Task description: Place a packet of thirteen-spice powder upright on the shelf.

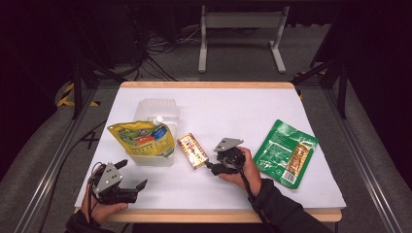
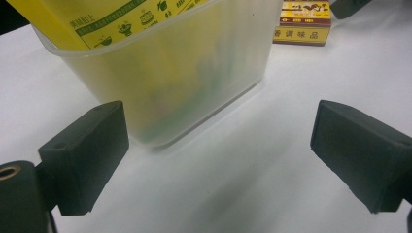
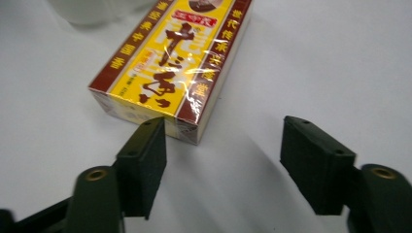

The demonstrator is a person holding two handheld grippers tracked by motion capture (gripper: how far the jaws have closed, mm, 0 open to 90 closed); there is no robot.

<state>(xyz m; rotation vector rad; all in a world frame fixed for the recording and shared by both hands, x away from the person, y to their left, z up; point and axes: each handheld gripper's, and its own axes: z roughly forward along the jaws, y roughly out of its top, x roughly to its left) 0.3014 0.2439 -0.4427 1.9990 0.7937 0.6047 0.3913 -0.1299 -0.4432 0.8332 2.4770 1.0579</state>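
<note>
Flat box (image 3: 175,63): yellow face, dark red borders, clear wrap; lies on white surface (image 1: 233,111) beside translucent tub (image 1: 156,116). Right tongs (image 3: 221,160) spread at its corner. Left tongs (image 2: 218,160) spread, near the tub.

Dark room — grey floor (image 1: 233,68); white table (image 1: 233,104)

Two pouches (image 1: 141,137) (image 1: 286,152), one box (image 1: 192,151), one tub (image 1: 156,112).

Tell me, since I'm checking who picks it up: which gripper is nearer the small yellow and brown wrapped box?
Right. The right gripper, jaws open, sits just at the small yellow and brown wrapped box; the left gripper is farther off, facing the translucent plastic container.
</note>
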